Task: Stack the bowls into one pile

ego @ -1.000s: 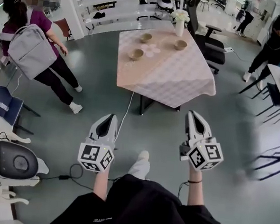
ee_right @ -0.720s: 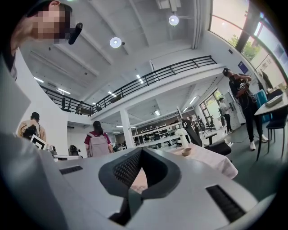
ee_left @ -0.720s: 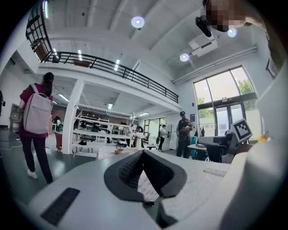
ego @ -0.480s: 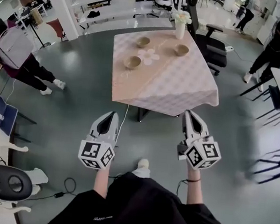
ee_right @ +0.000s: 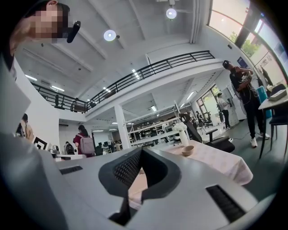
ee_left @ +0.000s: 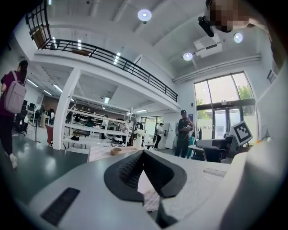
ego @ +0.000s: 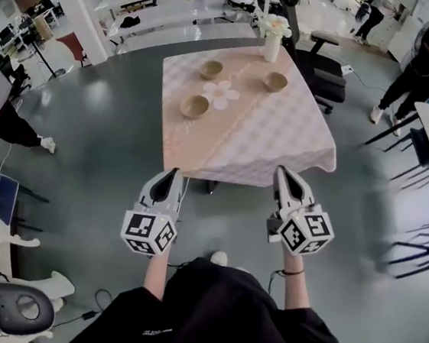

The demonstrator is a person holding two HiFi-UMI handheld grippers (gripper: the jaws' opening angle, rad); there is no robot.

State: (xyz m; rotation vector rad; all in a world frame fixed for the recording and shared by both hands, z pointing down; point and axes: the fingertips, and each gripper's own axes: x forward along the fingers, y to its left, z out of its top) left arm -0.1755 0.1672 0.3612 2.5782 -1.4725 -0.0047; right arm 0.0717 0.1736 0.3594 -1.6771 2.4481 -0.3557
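Three tan bowls stand apart on the pink checked tablecloth [ego: 271, 146]: one near the left [ego: 195, 106], one further back [ego: 211, 69], one at the right [ego: 275, 81]. Both grippers hang level over the floor, short of the table's near edge, holding nothing. My left gripper [ego: 173, 172] is shut, its jaws meeting at the tip [ee_left: 143, 153]; a bowl [ee_left: 116, 151] shows beyond it. My right gripper [ego: 284, 170] is also shut [ee_right: 141, 150], with another bowl [ee_right: 187, 150] ahead to its right.
A white vase of flowers [ego: 273, 37] stands at the table's far edge. A black office chair [ego: 326, 72] sits behind the table on the right. A person [ego: 428, 53] stands far right, another [ego: 5, 116] at the left edge. White shelving [ego: 179, 9] runs behind.
Both grippers have moved forward toward the table, which now lies closer in the head view. The person with the backpack has slid off to the left edge.
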